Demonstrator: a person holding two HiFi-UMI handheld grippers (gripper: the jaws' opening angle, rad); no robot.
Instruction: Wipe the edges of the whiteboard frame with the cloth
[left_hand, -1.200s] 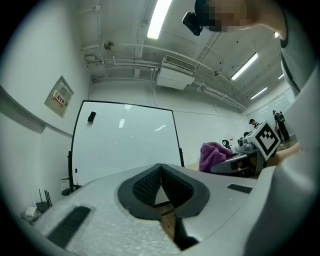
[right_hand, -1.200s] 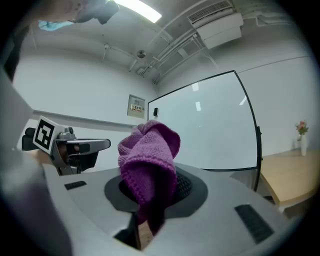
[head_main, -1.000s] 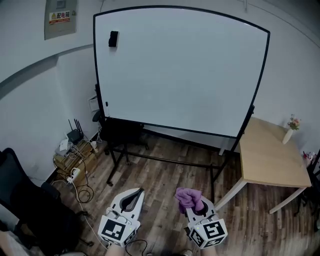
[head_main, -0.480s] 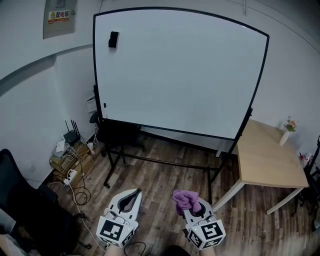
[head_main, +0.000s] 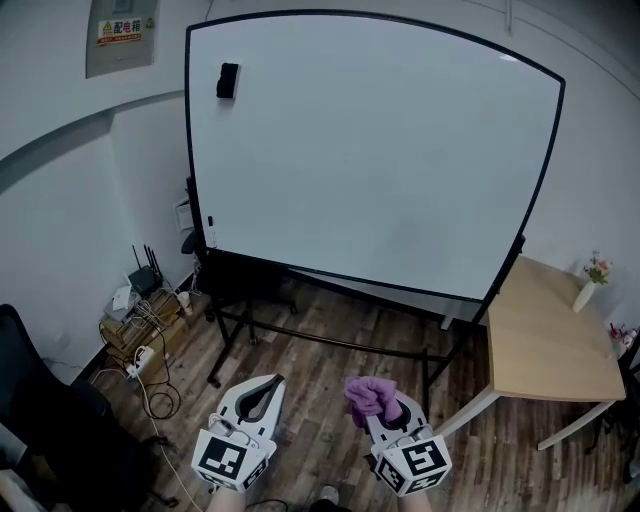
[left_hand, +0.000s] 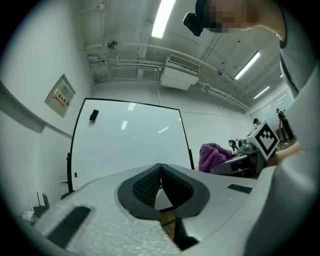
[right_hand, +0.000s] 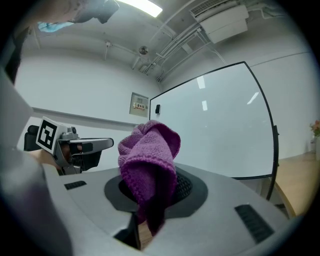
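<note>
The purple knitted cloth (head_main: 371, 396) is gripped in the right tongs (head_main: 380, 408) and bunches above the jaw tips; the left tongs (head_main: 263, 397) are clenched on nothing. The whiteboard frame (head_main: 188, 150) stands ahead of and above both tongs, well apart from them. Its lower edge runs left to right and lies nearest, so the cloth-bearing right tongs must travel forward and upward to reach it.
</note>
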